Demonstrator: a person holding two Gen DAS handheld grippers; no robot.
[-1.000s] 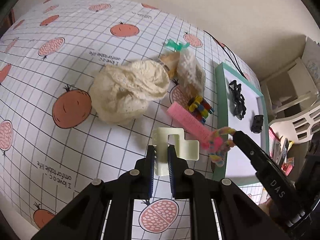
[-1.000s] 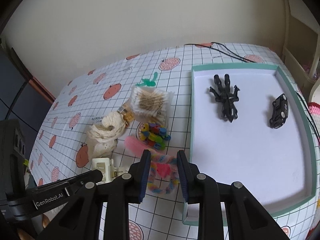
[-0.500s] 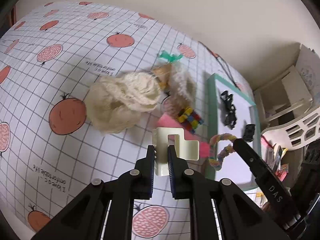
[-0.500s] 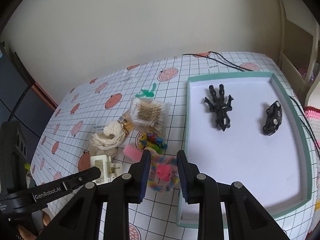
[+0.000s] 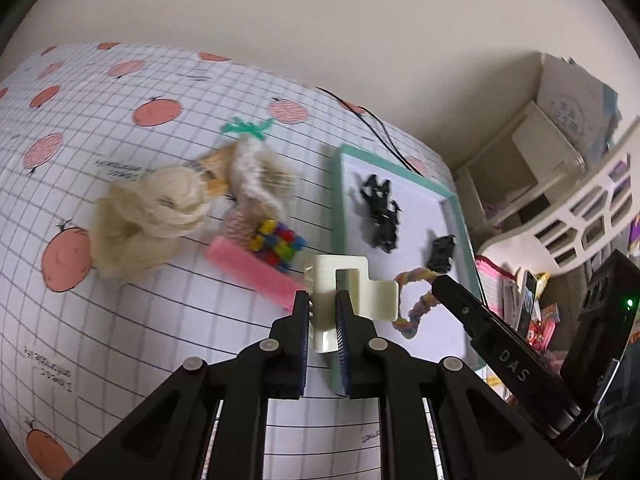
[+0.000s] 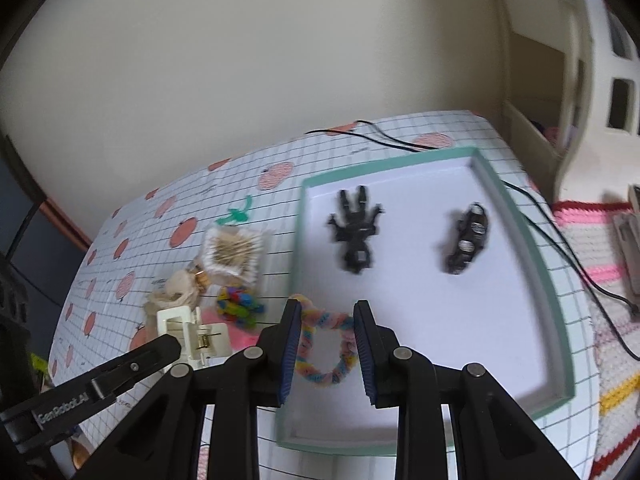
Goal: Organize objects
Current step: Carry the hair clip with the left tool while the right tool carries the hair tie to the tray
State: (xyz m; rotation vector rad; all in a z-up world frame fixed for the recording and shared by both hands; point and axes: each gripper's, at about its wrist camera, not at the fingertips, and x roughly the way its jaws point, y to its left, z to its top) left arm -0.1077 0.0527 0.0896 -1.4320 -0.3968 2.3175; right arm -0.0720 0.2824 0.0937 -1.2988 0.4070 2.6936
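Two items in the air by the tray's near-left corner. Left hand-held gripper is clamped on a cream hair clip, just left of the tray's left wall. Right hand-held gripper has its jaws apart around a pastel scrunchie, over the tray's near-left floor; loop looks loose between the jaws, can't tell if it's gripped.

Risks: scrunchie could drop onto the tray rim and spill to the bench. Both grippers are converging on one corner, so they may collide.

Tray holds a black claw clip and a second black clip, well apart.
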